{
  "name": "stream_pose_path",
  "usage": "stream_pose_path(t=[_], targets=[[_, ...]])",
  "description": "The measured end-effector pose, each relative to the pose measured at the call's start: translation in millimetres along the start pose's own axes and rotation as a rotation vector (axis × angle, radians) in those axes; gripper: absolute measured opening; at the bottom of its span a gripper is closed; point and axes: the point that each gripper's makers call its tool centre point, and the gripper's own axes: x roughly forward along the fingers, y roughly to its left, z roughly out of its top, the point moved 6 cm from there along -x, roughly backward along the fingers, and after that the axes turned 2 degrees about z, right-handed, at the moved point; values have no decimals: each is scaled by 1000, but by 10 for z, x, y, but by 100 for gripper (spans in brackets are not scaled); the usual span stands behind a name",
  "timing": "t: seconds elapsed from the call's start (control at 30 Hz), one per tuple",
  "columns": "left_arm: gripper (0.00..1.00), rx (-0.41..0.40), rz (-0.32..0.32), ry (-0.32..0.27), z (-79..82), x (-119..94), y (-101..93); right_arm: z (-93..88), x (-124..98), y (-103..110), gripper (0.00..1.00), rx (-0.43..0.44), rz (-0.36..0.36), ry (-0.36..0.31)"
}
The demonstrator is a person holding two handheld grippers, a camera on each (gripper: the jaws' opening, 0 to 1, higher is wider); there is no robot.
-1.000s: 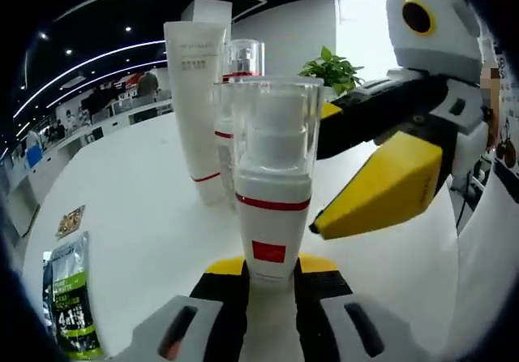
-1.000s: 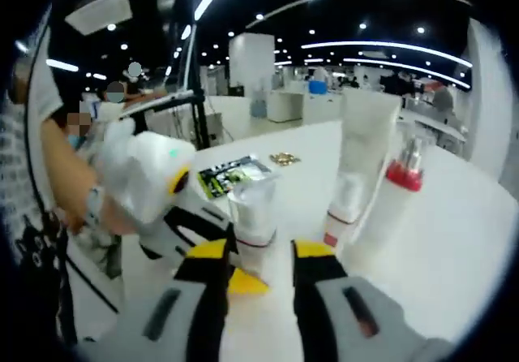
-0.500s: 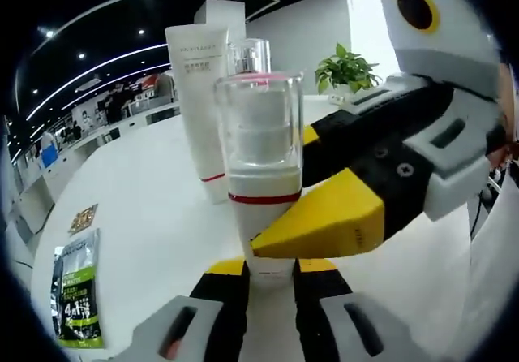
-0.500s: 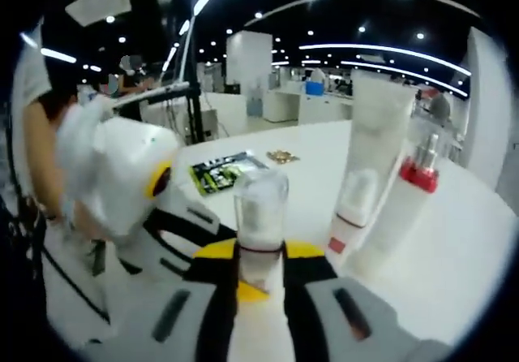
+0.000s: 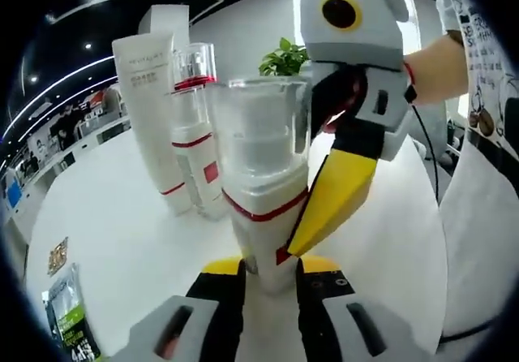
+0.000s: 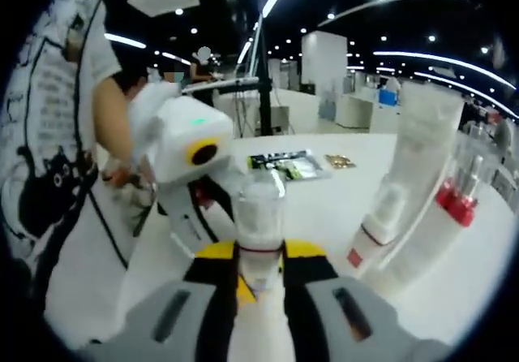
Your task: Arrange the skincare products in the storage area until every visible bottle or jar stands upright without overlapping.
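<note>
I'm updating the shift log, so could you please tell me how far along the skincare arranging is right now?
Done: the tall white tube and the red-collared bottle stand upright side by side on the white table. In hand: the clear-capped pump bottle is gripped by both the left gripper and the right gripper. Left: setting it down upright, clear of the other two, and releasing.

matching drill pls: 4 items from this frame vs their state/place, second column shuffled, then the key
1. pump bottle
2. white tube
3. green sachet
4. potted plant

A. lying flat on the table
B. clamped by both grippers
C. leafy green, behind the bottles
D. standing tall beside the red-collared bottle

Pairs: 1-B, 2-D, 3-A, 4-C
</note>
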Motion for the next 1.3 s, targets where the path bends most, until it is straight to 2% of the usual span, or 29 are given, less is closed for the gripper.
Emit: stream_pose_path(t=[0.1,0.13,0.23,0.3,0.33,0.37,0.4,0.43,0.53,0.57,0.67,0.8,0.9,1.03,1.07,1.3], targets=[[23,-15,43,-29,-2,18,-3,4,0,4,19,-5,-38,13],[23,-43,65,-38,-6,24,-9,-3,0,-1,19,-4,-72,16],[23,-70,117,-49,6,47,-3,-110,24,10,19,87,-193,47],[23,-85,142,-52,14,65,-11,-248,48,28,20,131,-273,96],[23,-84,142,-51,2,67,-26,-216,43,23,20,146,-294,44],[23,-94,159,-56,5,73,-15,-181,41,33,20,197,-308,-9],[23,-98,164,-57,11,73,-23,-215,31,44,20,248,-341,13],[23,-101,174,-57,13,75,-22,-211,19,51,20,265,-370,6],[23,-102,189,-54,16,73,-34,-182,31,80,21,251,-399,7],[23,-100,200,-53,20,81,-46,-170,43,81,21,292,-435,2],[23,-104,212,-51,29,87,-65,-154,69,77,21,314,-475,3],[23,-112,230,-46,33,77,-62,-153,74,87,21,321,-507,1],[23,-107,233,-50,34,74,-61,-159,72,86,21,294,-494,5],[24,-106,214,-49,35,69,-50,-171,60,76,20,254,-473,17],[24,-107,204,-42,38,62,-46,-179,58,73,20,220,-468,27],[26,-62,184,-37,37,38,-36,-208,24,51,20,227,-479,23]])
